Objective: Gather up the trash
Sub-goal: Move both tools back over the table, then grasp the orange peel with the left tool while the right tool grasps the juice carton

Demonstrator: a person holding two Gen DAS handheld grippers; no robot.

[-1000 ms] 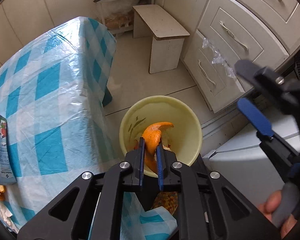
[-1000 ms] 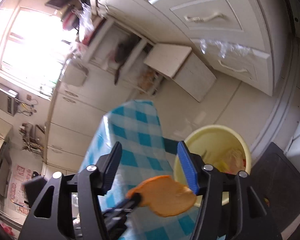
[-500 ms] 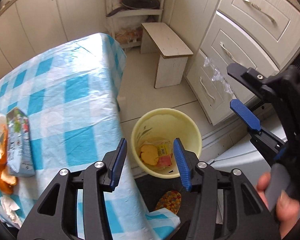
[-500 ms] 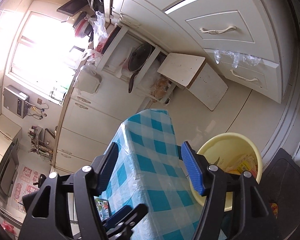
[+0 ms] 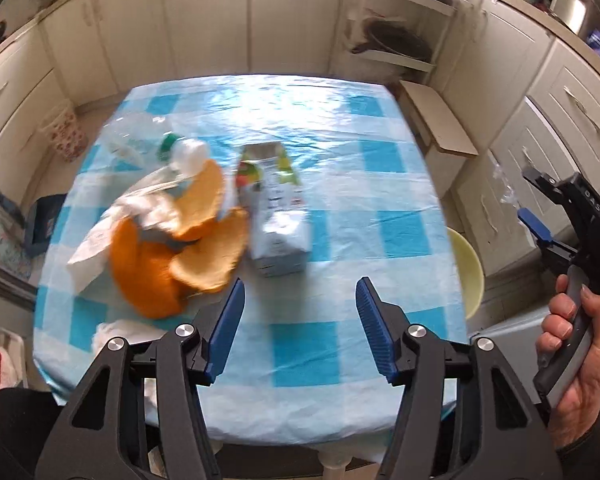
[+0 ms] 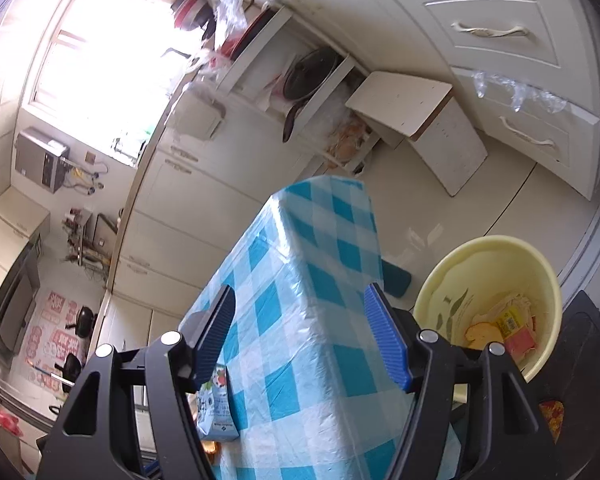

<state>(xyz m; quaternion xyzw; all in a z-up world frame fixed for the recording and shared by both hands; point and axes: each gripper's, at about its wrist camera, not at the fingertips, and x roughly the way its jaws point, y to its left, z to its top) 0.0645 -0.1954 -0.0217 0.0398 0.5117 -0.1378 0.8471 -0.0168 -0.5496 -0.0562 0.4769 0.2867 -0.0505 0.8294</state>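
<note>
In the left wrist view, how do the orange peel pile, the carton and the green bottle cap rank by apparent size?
1. Orange peel pile, largest, although blurred.
2. Carton, somewhat smaller.
3. Green bottle cap, clearly smallest; it lies farther from the camera.

From where I stand, the near half of the checked table [image 5: 324,344] lies bare, giving open passage in front of the wide-spread left gripper [image 5: 300,322]. Farther in, a carton [image 5: 274,210] stands in the middle, with orange peels [image 5: 180,248] and crumpled wrappers [image 5: 140,200] crowding its left side. The table's right side is free cloth. Beyond its edge, the yellow bin [image 6: 488,256] sits open-topped on the floor, unobstructed from above.
</note>
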